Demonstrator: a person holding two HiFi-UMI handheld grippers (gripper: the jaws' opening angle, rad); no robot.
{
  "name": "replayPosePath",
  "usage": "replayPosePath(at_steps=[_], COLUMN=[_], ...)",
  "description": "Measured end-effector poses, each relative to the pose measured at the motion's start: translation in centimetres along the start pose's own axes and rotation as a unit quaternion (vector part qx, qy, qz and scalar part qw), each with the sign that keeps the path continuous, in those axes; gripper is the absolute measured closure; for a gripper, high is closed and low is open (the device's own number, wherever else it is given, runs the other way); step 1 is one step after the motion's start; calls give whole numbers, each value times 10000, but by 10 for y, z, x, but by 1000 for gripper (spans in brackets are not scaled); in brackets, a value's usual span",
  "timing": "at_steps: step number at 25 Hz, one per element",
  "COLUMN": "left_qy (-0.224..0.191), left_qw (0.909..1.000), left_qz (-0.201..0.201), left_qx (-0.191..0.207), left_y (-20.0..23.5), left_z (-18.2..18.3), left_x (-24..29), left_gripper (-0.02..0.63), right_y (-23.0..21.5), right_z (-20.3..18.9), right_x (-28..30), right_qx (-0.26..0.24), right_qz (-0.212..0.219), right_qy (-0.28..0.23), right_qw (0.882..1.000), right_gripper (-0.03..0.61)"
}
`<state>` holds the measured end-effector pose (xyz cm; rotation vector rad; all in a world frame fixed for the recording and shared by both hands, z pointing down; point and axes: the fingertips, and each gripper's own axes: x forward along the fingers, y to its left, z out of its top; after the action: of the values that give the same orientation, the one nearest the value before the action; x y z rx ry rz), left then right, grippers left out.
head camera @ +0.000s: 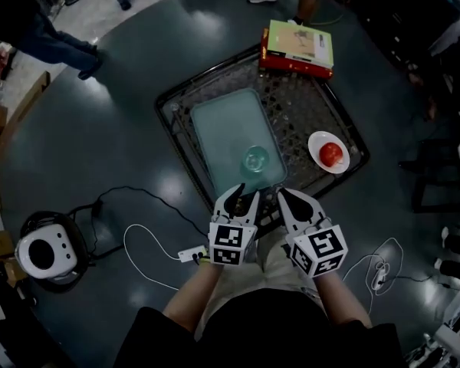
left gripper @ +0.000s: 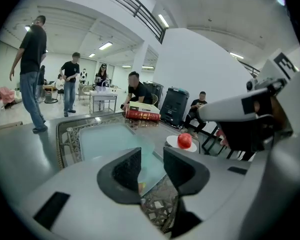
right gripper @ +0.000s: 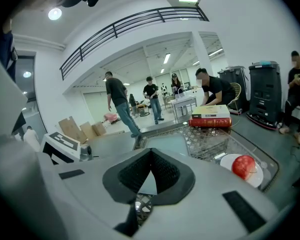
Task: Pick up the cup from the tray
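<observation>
A clear cup [head camera: 254,159] stands upright on the near right part of a pale green tray [head camera: 224,125], which lies on a dark lattice-topped table [head camera: 299,106]. My left gripper [head camera: 243,193] hovers at the tray's near edge, just short of the cup; its jaws are parted with nothing between them. My right gripper [head camera: 287,195] is beside it on the right with its jaws together. In the left gripper view the tray [left gripper: 102,138] lies ahead of the open left gripper [left gripper: 152,159]; I cannot make out the cup there. In the right gripper view the right gripper [right gripper: 151,153] is shut.
A white plate with a red apple [head camera: 330,153] sits on the table right of the tray. Stacked books [head camera: 297,48] lie at the table's far corner. A white round device [head camera: 44,253] and a power strip [head camera: 192,253] with cables lie on the floor. People stand beyond.
</observation>
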<state>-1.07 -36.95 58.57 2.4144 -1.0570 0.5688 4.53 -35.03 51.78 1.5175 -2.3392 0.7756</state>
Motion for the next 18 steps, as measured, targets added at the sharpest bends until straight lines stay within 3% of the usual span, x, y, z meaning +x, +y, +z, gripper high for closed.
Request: replayPosePath(at_steps=[9,18], left_qy=[342,759], left_qw=[9988,9960], left_qz=[352,456], left_qx=[37,156], left_y=[17,29], left_z=[-27,-51], left_x=[41,84], left_gripper=[380,287], right_y=[-15,-30], right_z=[-8,-22], right_x=[7,11], right_qx=[86,232], right_qz=[51,4], right_qy=[111,252], right_qw=[9999,9994], right_gripper=[574,574])
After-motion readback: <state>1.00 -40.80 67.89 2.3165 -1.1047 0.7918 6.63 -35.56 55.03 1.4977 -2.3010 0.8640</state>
